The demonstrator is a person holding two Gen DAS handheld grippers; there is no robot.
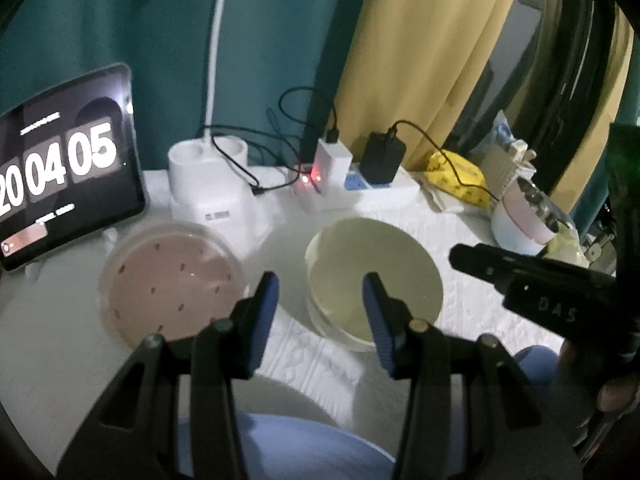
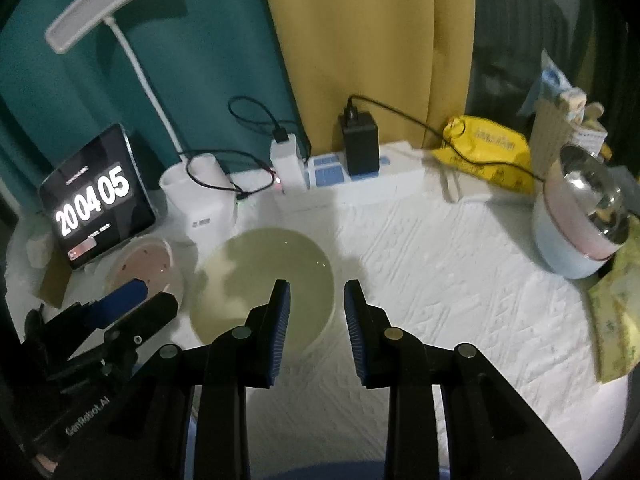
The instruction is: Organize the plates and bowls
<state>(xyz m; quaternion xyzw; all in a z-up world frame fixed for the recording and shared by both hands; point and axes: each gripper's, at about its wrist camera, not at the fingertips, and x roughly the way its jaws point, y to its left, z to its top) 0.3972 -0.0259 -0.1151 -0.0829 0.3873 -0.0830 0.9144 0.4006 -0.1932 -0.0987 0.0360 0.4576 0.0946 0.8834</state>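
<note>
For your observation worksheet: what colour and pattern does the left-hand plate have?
Pink plate with small dark red specks; clearest in the left wrist view.

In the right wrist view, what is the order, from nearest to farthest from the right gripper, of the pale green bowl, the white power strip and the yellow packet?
From the right gripper:
1. Pale green bowl, just ahead, slightly left, at the fingertips.
2. White power strip, farther back, near the curtain.
3. Yellow packet, farthest, back right.

Pink speckled plate (image 1: 172,284) lies flat beside pale green bowl (image 1: 376,280), apart.
</note>
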